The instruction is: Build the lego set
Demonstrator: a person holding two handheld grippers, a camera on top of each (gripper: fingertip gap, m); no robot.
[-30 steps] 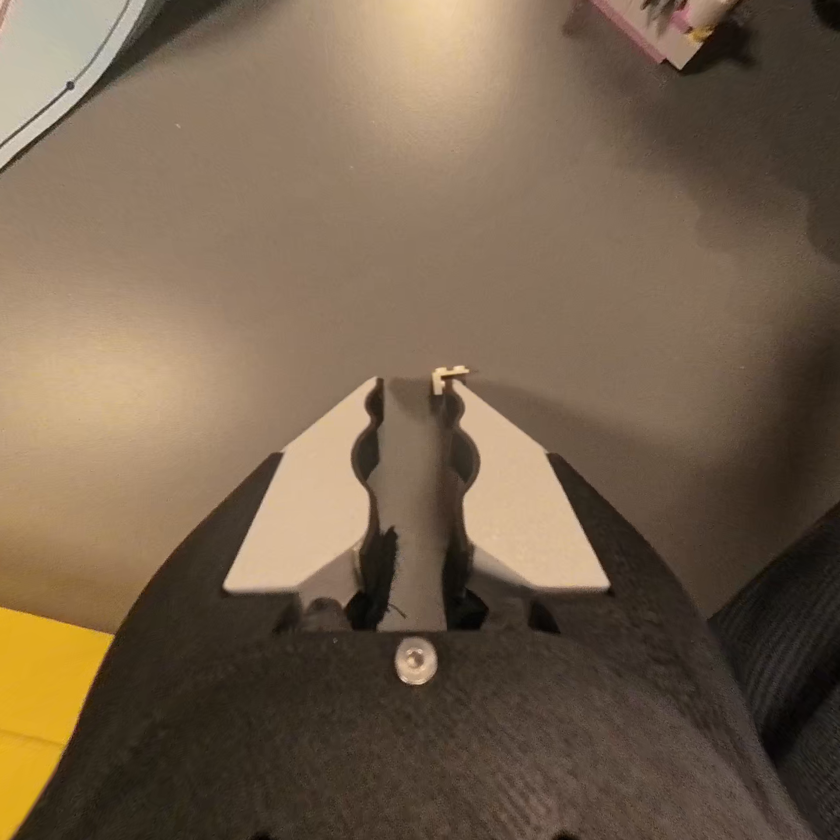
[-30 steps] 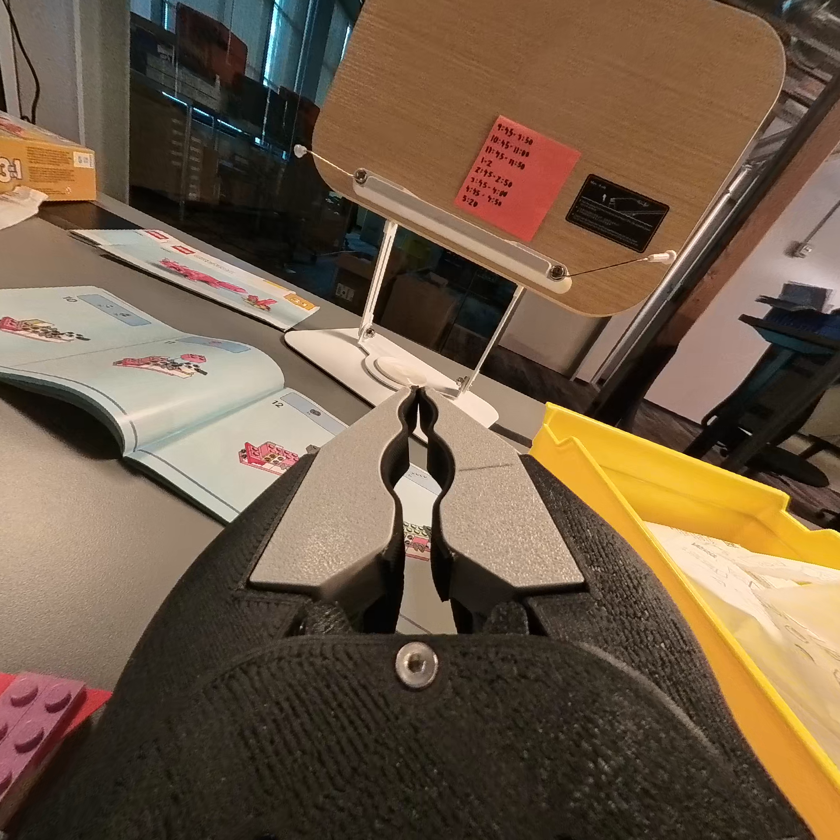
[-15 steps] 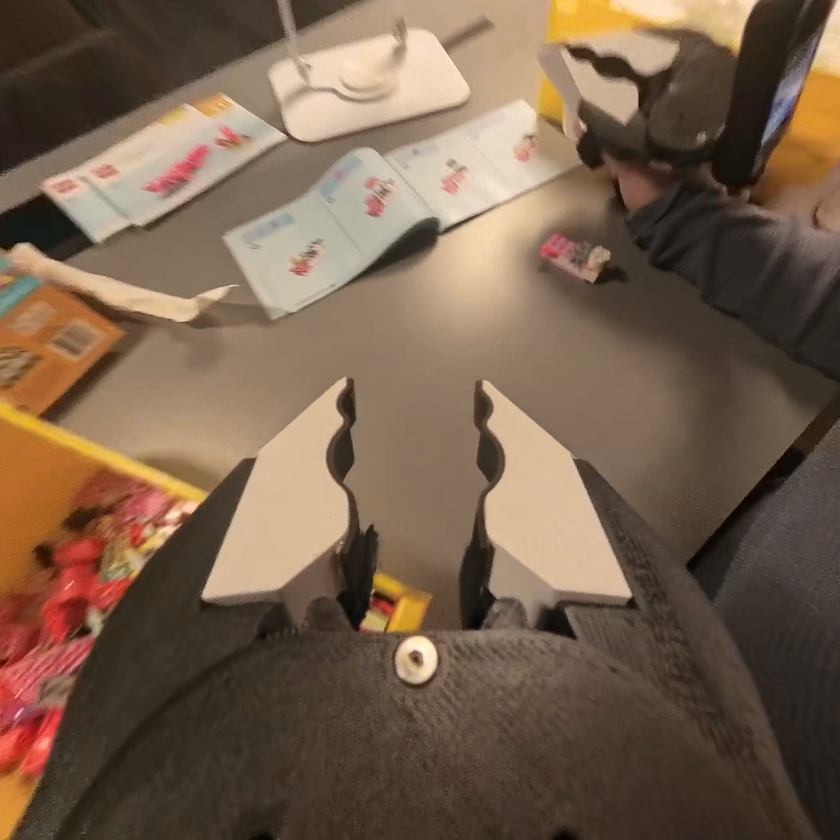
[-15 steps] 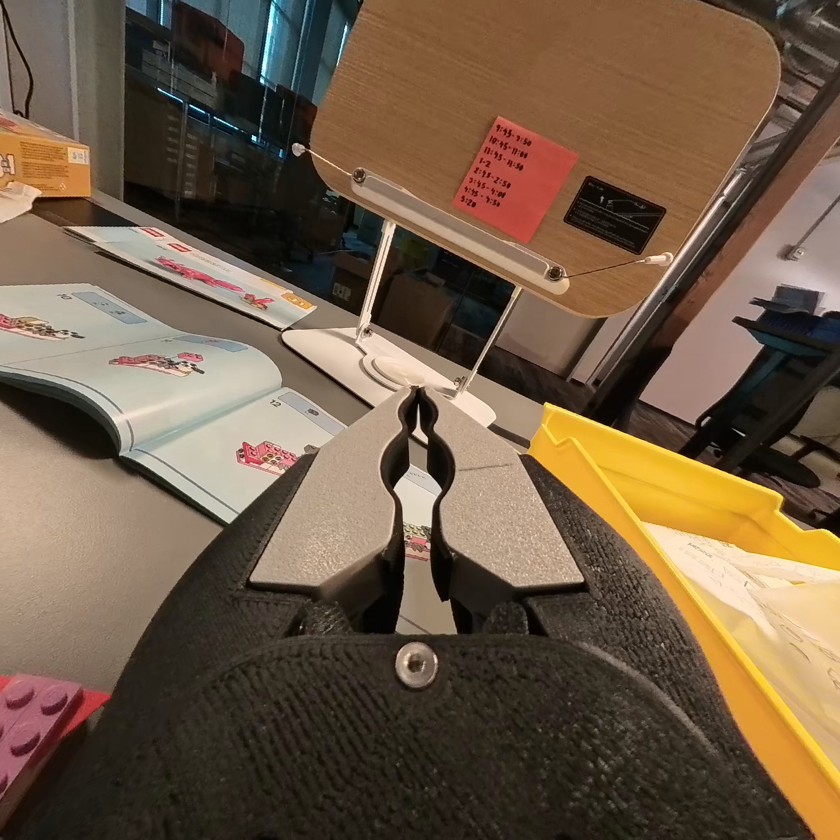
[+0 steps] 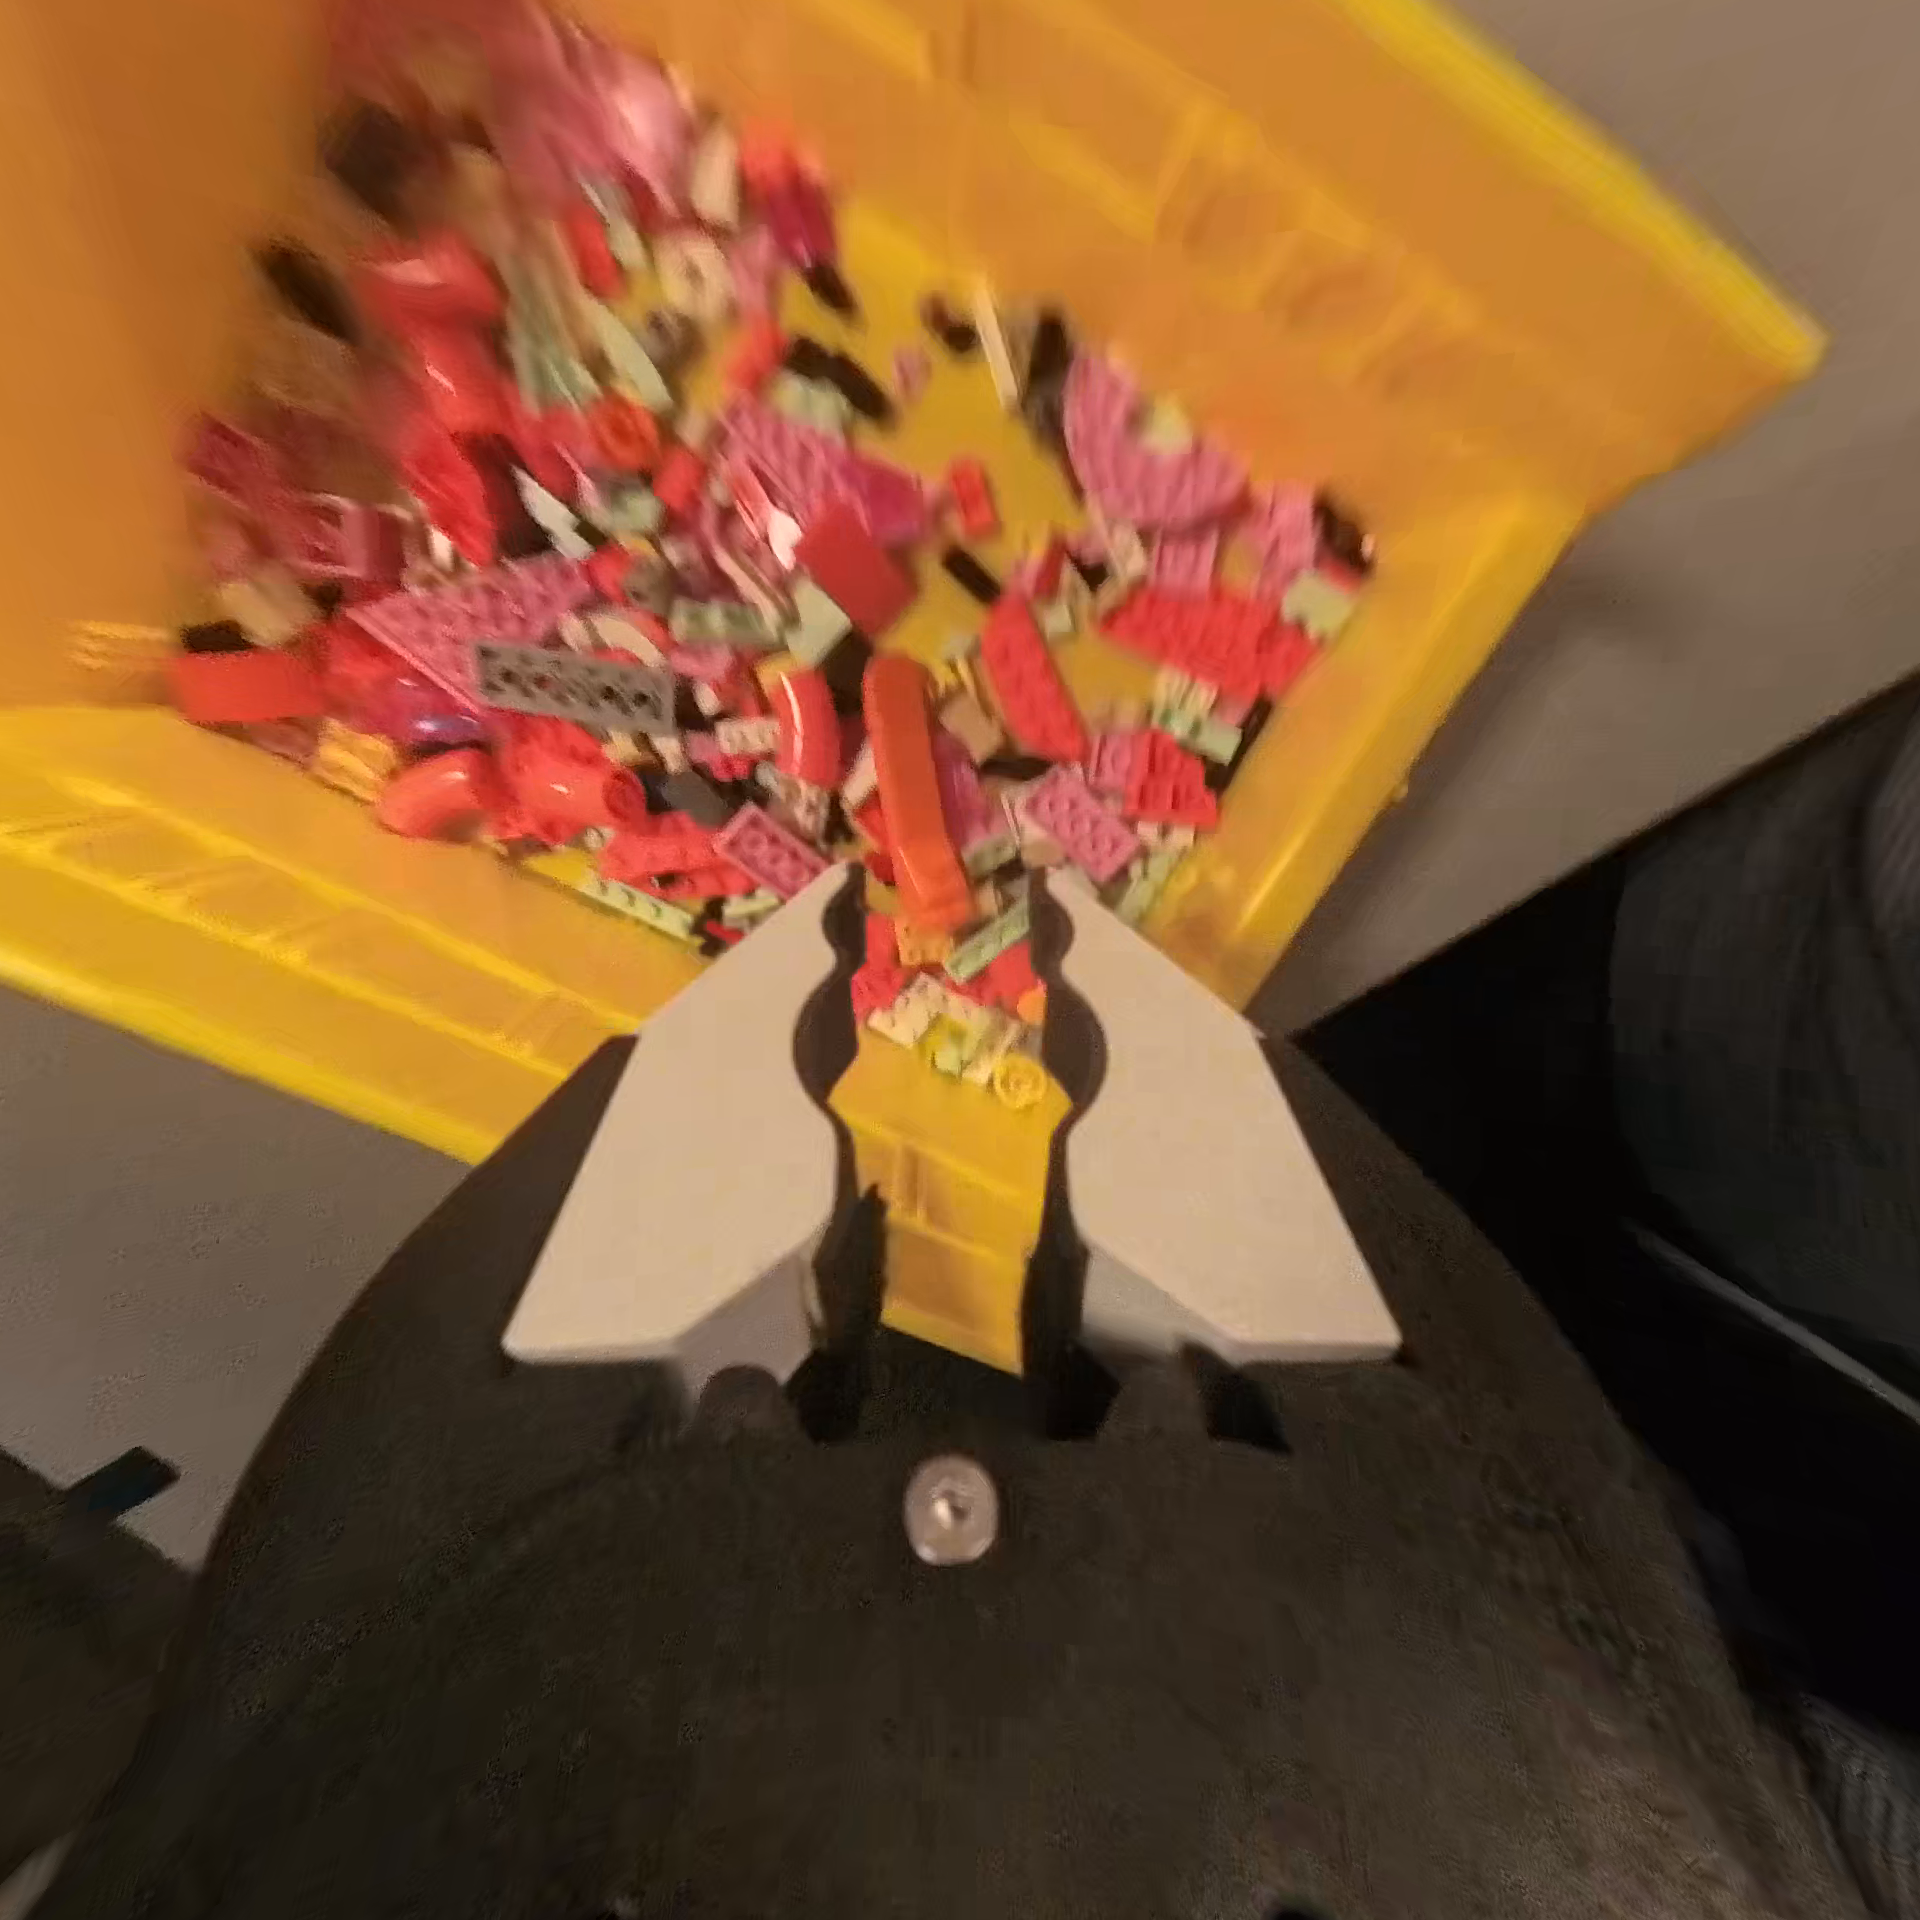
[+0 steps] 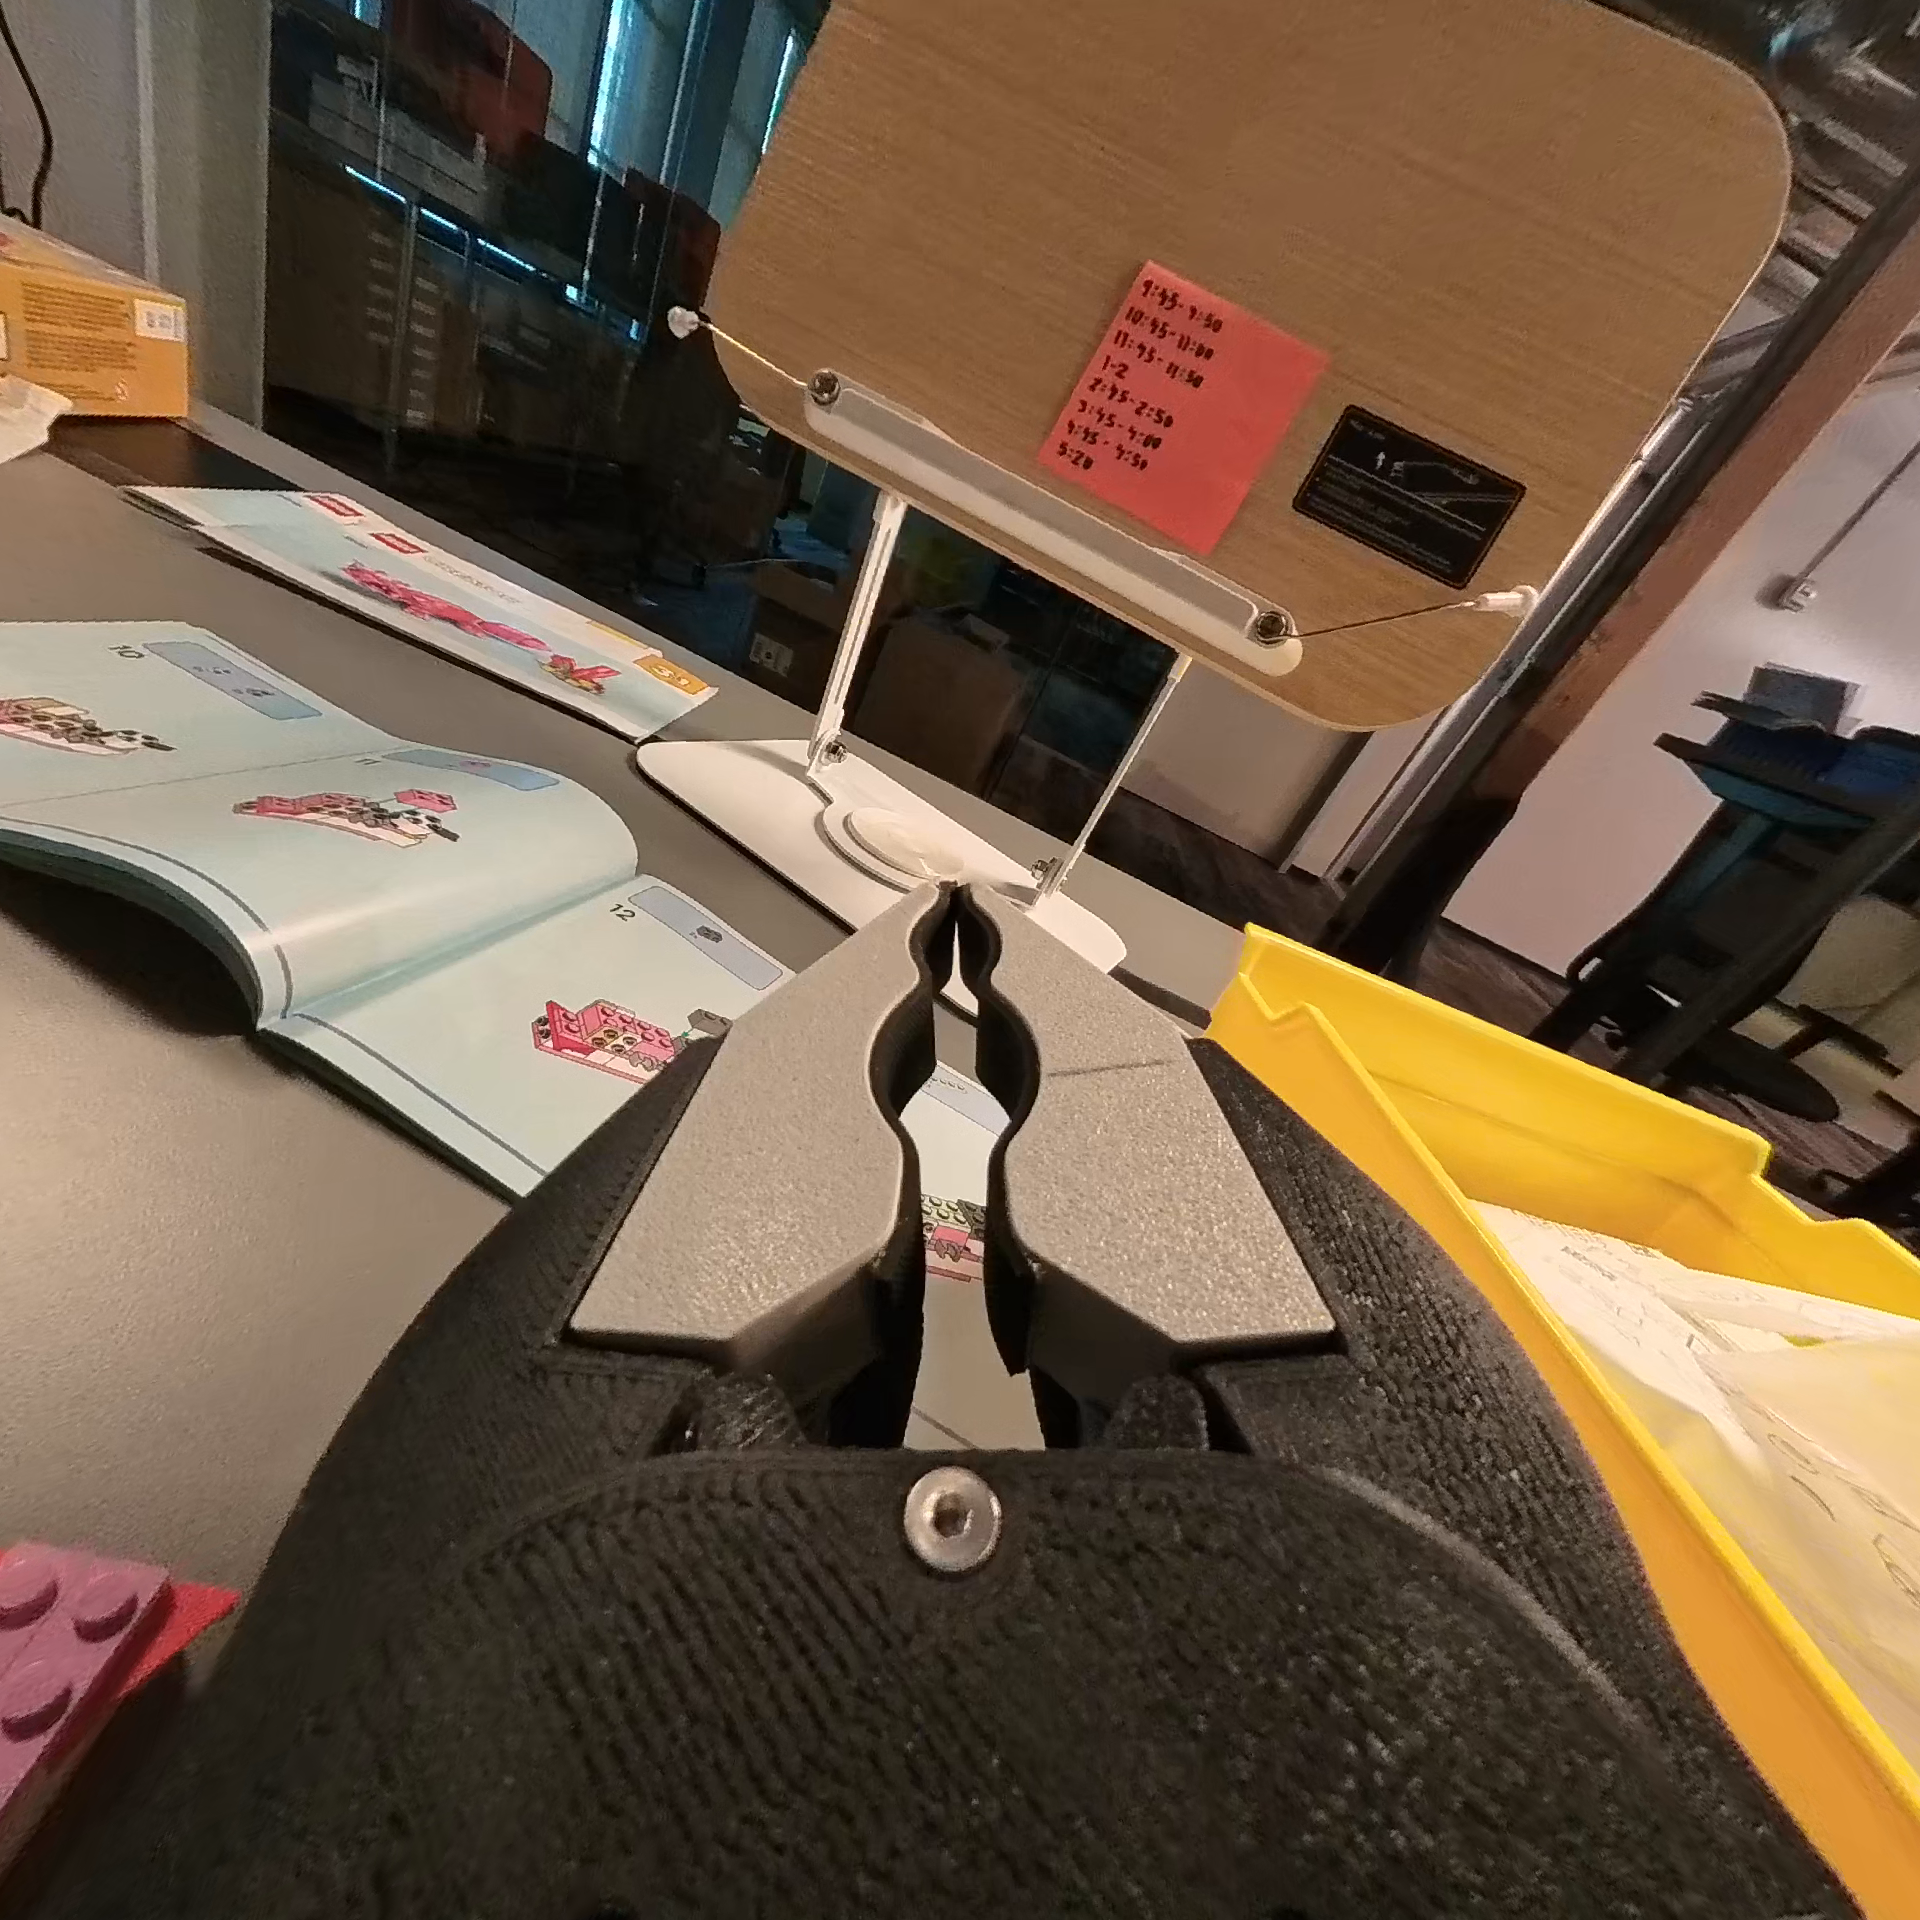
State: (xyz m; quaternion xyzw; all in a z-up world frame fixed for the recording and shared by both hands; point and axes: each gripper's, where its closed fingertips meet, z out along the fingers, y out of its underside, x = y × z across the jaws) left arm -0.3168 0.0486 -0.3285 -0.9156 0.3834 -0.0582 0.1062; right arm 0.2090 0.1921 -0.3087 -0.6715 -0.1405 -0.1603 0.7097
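My left gripper (image 5: 945,883) is open and hovers over the near corner of a yellow bin (image 5: 260,935). The bin is full of loose red, pink, pale green and black bricks (image 5: 727,540). The view is blurred by motion. A long orange piece (image 5: 909,769) lies in the pile just beyond the fingertips, and nothing is between the pads. My right gripper (image 6: 953,891) is shut with the tips touching and nothing visible between them. It sits low over the dark table, pointing at the white base (image 6: 790,790) of a book stand.
An open instruction booklet (image 6: 364,862) lies left of the right gripper, with a second booklet (image 6: 468,603) behind it. The stand's wooden board (image 6: 1195,208) bears a red note. A second yellow bin (image 6: 1455,1101) holding paper bags is at the right. A purple brick (image 6: 62,1652) is at the lower left. Across from one pair of fingers to the other is roughly 55 centimetres.
My left gripper swung from the bare table over to the brick bin, opening wide and then narrowing partly. The small pale piece at its tip a second ago is out of view. The right gripper stayed still and shut.
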